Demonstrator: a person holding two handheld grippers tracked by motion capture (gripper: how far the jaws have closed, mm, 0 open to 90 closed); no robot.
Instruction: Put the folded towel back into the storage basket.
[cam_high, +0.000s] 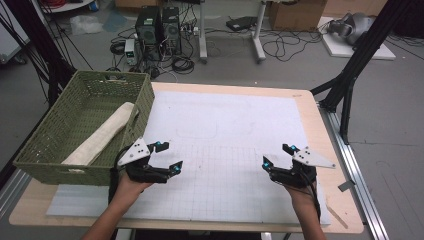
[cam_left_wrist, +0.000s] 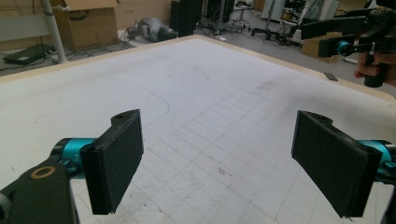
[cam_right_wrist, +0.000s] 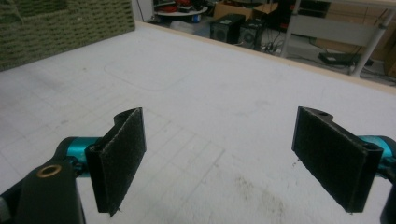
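Left gripper (cam_high: 168, 156) is hovering just beside the basket's (cam_high: 143, 102) near corner, fingers gaping, gripping nothing; the roll (cam_high: 102, 133) is lying inside. Right gripper (cam_high: 276, 155), equally wide and bare, is hanging well apart over open mat (cam_high: 225, 125).

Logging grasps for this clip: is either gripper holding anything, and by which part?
Nothing is held. The left gripper and right gripper both hover open above the white gridded table mat, their fingers apart with nothing between.
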